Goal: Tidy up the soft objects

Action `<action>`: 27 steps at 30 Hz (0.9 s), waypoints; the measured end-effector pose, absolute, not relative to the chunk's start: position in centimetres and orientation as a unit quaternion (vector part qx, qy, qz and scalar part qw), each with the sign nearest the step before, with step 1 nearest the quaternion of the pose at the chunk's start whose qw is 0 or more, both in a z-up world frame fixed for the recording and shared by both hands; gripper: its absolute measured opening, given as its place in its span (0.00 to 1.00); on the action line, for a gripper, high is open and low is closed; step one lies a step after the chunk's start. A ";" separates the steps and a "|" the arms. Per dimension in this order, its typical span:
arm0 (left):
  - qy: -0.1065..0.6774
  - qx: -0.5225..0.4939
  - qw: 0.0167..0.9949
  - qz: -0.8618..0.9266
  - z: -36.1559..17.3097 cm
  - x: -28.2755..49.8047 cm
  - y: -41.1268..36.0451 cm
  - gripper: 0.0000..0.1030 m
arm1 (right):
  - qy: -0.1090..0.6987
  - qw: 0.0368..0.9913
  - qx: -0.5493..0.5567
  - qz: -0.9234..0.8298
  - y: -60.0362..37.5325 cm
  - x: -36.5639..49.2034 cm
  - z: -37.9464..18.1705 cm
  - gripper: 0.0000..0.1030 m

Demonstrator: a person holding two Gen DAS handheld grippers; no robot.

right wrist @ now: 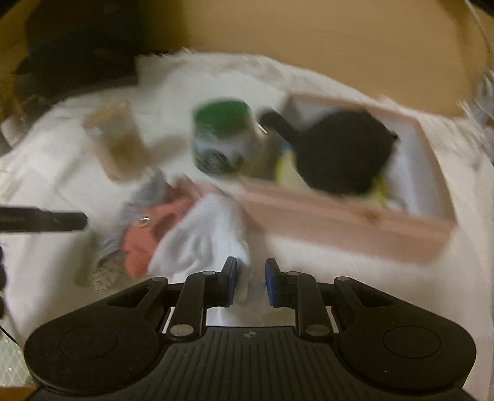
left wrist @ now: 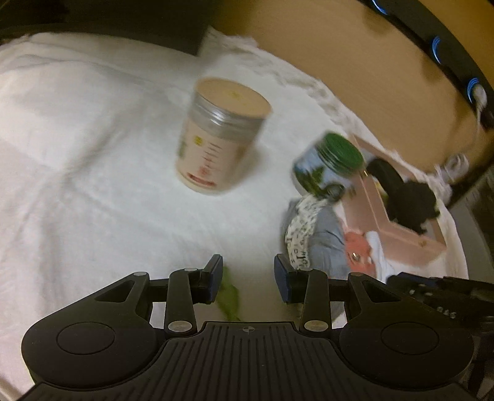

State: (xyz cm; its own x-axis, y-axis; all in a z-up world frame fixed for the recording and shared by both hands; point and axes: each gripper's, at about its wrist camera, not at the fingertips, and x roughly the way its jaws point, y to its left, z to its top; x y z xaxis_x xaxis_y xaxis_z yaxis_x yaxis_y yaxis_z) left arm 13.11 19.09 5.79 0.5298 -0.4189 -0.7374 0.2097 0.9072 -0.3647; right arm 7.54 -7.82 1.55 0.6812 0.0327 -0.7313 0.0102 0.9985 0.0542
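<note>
A pile of soft items lies on the white cloth: a grey cloth (left wrist: 327,243), a letter-print fabric (left wrist: 301,231), a pink piece (left wrist: 359,246) and a white cloth (right wrist: 200,240). A pink box (right wrist: 345,216) holds a black soft item (right wrist: 342,151) and something yellow (right wrist: 285,169). My left gripper (left wrist: 248,277) is open, left of the pile, over a green scrap (left wrist: 230,297). My right gripper (right wrist: 250,280) is open, its fingers at the white cloth's near edge. The right wrist view is blurred.
A beige jar with a silver band (left wrist: 216,135) stands mid-table. A green-lidded jar (left wrist: 328,166) stands by the box's left end. A tan wall lies behind, and a dark object (left wrist: 173,27) sits at the table's far edge.
</note>
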 end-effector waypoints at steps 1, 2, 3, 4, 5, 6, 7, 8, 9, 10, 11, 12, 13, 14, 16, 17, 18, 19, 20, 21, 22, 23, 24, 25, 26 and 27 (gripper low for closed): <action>0.453 -0.111 0.865 -0.186 5.7 13.0 18.7 0.39 | 0.405 0.914 0.029 0.000 -8.3 7.2 1.0 0.19; 0.455 -0.107 0.863 -0.190 5.6 13.0 18.3 0.39 | 0.410 0.912 0.030 -0.003 -8.5 7.0 0.6 0.19; 0.457 -0.103 0.862 -0.193 5.4 13.0 17.9 0.39 | 0.415 0.909 0.031 -0.005 -8.8 6.8 0.2 0.19; 0.458 -0.100 0.861 -0.197 5.3 12.9 17.6 0.39 | 0.416 0.909 0.032 -0.006 -9.1 6.7 -0.2 0.19; 0.460 -0.097 0.860 -0.200 5.2 12.9 17.3 0.39 | 0.414 0.910 0.032 -0.004 -9.3 6.6 -0.5 0.19; 0.461 -0.094 0.859 -0.202 5.2 12.9 17.0 0.39 | 0.409 0.912 0.031 -0.002 -9.2 6.4 -0.6 0.19; 0.462 -0.091 0.858 -0.204 5.1 12.8 16.8 0.39 | 0.407 0.913 0.028 -0.001 -9.2 6.4 -0.6 0.20; 0.463 -0.088 0.858 -0.206 5.0 12.8 16.5 0.39 | 0.406 0.914 0.022 0.000 -9.1 6.5 -0.7 0.23; 0.463 -0.087 0.857 -0.206 5.0 12.8 16.5 0.39 | 0.406 0.914 0.018 0.003 -8.7 6.4 -0.8 0.33; 0.464 -0.087 0.857 -0.205 4.9 12.9 16.4 0.39 | 0.409 0.912 0.015 0.006 -8.5 6.3 -0.9 0.39; 0.464 -0.087 0.858 -0.204 4.9 12.8 16.4 0.39 | 0.410 0.912 0.014 0.005 -8.3 6.2 -1.2 0.47; 0.463 -0.088 0.858 -0.203 4.9 12.8 16.5 0.39 | 0.405 0.914 0.011 0.001 -8.1 6.1 -1.3 0.55; 0.462 -0.089 0.859 -0.201 4.9 12.8 16.6 0.39 | 0.404 0.915 0.008 0.000 -8.1 6.1 -1.5 0.60; 0.461 -0.090 0.860 -0.198 4.9 12.8 16.8 0.39 | 0.406 0.914 0.010 0.003 -8.0 6.2 -1.6 0.66; 0.462 -0.093 0.861 -0.189 4.7 12.9 17.1 0.39 | 0.404 0.915 0.014 0.002 -8.0 6.1 -1.7 0.69; 0.463 -0.095 0.862 -0.185 4.6 12.9 17.4 0.39 | 0.403 0.915 0.012 0.003 -8.0 6.1 -1.8 0.71; 0.464 -0.097 0.862 -0.182 4.5 12.9 17.6 0.39 | 0.402 0.916 0.013 0.005 -8.0 6.2 -1.9 0.75; 0.465 -0.098 0.861 -0.181 4.4 13.0 17.8 0.39 | 0.402 0.916 0.014 0.006 -8.0 6.3 -1.9 0.78; 0.466 -0.099 0.861 -0.180 4.3 13.0 18.0 0.39 | 0.400 0.916 0.017 0.009 -8.0 6.3 -2.0 0.82; 0.466 -0.101 0.860 -0.180 4.2 13.0 18.1 0.39 | 0.398 0.917 0.018 0.010 -7.9 6.3 -2.2 0.86; 0.465 -0.101 0.860 -0.182 4.2 13.1 18.1 0.38 | 0.397 0.918 0.018 0.010 -7.7 6.4 -2.3 0.87; 0.466 -0.100 0.860 -0.184 4.2 13.1 18.1 0.38 | 0.394 0.919 0.018 0.009 -7.5 6.4 -2.4 0.90; 0.466 -0.099 0.859 -0.186 4.1 13.1 18.0 0.38 | 0.391 0.920 0.018 0.008 -7.4 6.3 -2.5 0.92; 0.465 -0.096 0.860 -0.187 4.1 13.1 18.0 0.38 | 0.389 0.921 0.018 0.007 -7.2 6.4 -2.6 0.93; 0.465 -0.093 0.860 -0.189 4.1 13.1 17.9 0.38 | 0.387 0.922 0.018 0.007 -7.1 6.3 -2.7 0.95; 0.464 -0.090 0.860 -0.190 4.1 13.1 17.8 0.38 | 0.387 0.922 0.019 0.008 -7.2 6.3 -2.8 0.97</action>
